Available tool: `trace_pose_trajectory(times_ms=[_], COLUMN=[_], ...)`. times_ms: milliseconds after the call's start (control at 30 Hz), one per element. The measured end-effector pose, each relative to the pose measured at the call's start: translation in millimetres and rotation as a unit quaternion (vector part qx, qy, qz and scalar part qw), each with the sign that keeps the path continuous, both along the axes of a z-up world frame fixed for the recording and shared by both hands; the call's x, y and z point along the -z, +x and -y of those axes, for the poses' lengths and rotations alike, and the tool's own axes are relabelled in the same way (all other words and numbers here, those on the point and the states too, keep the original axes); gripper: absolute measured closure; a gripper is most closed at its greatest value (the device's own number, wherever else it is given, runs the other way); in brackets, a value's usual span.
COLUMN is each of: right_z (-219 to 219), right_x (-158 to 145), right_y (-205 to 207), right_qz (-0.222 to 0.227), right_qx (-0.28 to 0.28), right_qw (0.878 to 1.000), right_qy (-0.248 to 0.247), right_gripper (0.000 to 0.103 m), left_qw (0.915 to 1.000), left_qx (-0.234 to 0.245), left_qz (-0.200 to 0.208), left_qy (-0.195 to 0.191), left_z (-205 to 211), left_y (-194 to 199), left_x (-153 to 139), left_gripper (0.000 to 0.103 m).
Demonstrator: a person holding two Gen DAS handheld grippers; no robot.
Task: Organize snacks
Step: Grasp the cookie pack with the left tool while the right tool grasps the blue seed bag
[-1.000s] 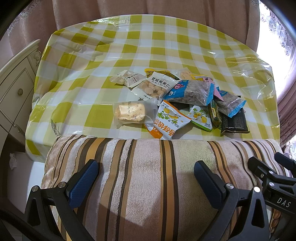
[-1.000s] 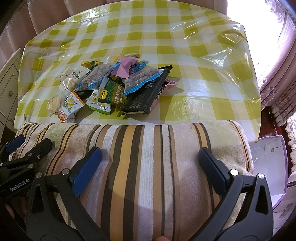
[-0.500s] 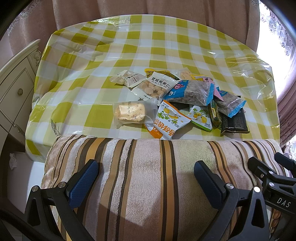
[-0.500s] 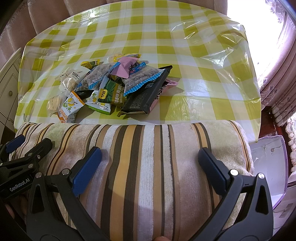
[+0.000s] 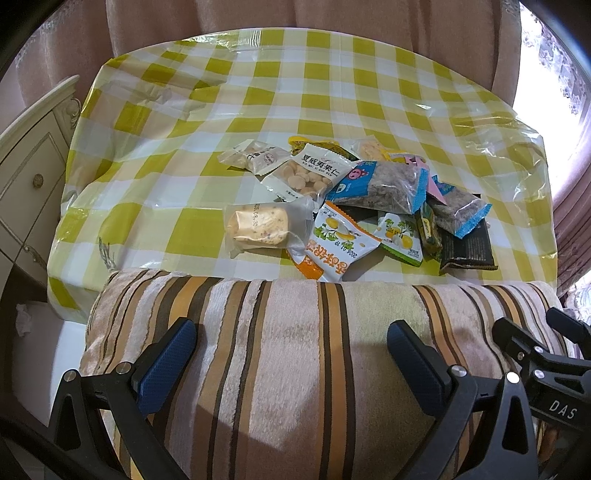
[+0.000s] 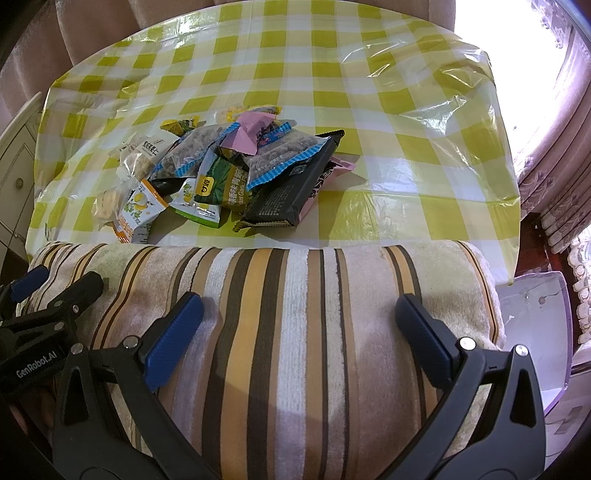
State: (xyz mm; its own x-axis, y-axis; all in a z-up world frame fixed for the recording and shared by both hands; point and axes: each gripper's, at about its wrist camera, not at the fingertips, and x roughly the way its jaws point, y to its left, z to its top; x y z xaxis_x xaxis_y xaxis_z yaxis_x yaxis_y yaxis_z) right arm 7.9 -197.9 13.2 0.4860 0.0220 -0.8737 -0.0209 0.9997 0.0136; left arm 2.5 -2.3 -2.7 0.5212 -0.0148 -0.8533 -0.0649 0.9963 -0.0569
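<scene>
Several snack packets lie heaped on the yellow-checked tablecloth (image 5: 184, 122): a clear-wrapped round cake (image 5: 260, 226), a white nut packet (image 5: 308, 173), an orange-and-white packet (image 5: 332, 245), a blue-edged seed bag (image 5: 384, 184) and a black packet (image 5: 467, 245). From the right wrist the same heap shows, with the black packet (image 6: 291, 192), a green packet (image 6: 221, 184) and a pink wrapper (image 6: 251, 131). My left gripper (image 5: 291, 345) and right gripper (image 6: 299, 317) both hang open over a striped cushion (image 5: 295, 332), well short of the pile, holding nothing.
The striped cushion (image 6: 295, 295) runs along the table's near edge. A cream drawer cabinet (image 5: 26, 158) stands at the left. A translucent lilac bin (image 6: 532, 332) sits below the table's right corner. Pink curtains (image 5: 332, 14) hang behind. The tablecloth (image 6: 406, 110) lies bare right of the pile.
</scene>
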Motion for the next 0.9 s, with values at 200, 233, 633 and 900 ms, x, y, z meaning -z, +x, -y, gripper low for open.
trace_pose_trajectory(times_ms=[200,233,633,900], right_z=[3.4,3.3,18.5,20.6], right_x=[0.5,0.3,7.6,22.2], right_y=[14.4,15.8,56.2,84.3], right_qz=[-0.008,-0.006,-0.004,-0.024], right_qx=[-0.016,-0.016,0.029,0.048], right_qw=[1.0,1.0,0.997,0.994], right_qy=[0.012,0.012,0.064,0.094], right_gripper=[0.0,0.0,0.0,0.003], left_qw=[0.9996,0.9995,0.9909,0.9854], left_qx=[-0.006,-0.008,-0.07,-0.096], left_qz=[0.002,0.002,0.014,-0.006], left_qy=[-0.027,-0.031,-0.114,-0.14], left_z=[-5.4,-6.5,-37.8,-53.8], left_y=[10.6,12.3,42.4,74.2], left_x=[1.8,2.0,7.9,20.8], left_gripper=[0.0,0.0,0.002,0.005])
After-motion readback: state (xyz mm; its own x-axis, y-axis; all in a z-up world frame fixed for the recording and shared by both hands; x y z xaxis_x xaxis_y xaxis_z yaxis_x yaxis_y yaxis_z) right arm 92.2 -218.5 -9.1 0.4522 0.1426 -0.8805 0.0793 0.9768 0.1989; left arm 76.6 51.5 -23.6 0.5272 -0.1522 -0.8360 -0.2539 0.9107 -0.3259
